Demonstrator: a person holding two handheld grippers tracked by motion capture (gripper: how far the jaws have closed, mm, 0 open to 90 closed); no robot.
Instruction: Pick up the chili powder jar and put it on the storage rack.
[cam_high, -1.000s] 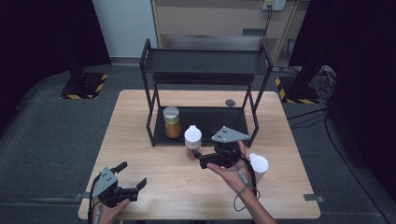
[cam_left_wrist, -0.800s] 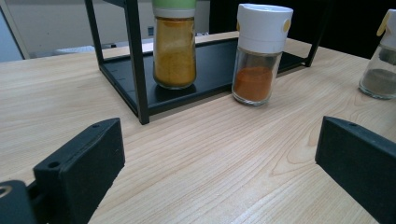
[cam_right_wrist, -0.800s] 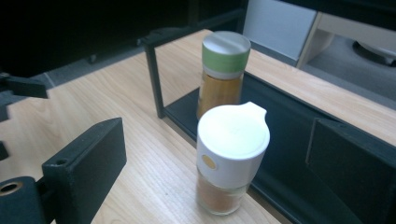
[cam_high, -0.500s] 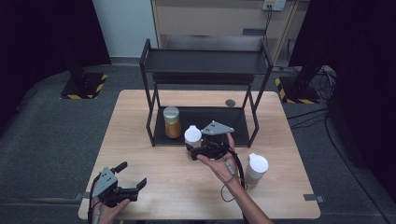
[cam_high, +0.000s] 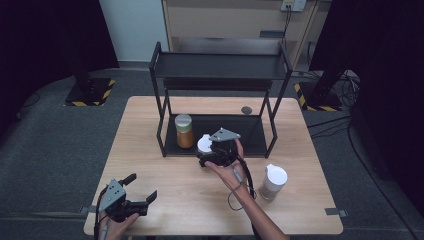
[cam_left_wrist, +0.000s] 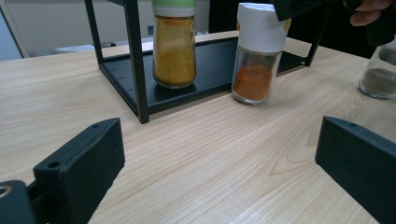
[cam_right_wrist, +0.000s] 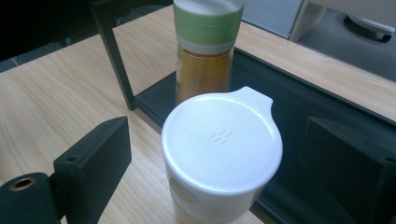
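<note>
The table (cam_high: 150, 165) carries a black rack (cam_high: 220, 67) at its far middle. The right gripper (cam_high: 216, 156) hangs over the white-capped jar (cam_high: 205, 145), which stands on the table just before the rack's lower shelf; its jaws have just been closing, the cap sits between them with a gap either side. The left gripper (cam_high: 131, 200) rests near the table's near left corner, jaws wide and empty. A green-capped jar (cam_high: 183, 131) stands on the shelf; a third jar (cam_high: 273, 182) stands at the right.
</note>
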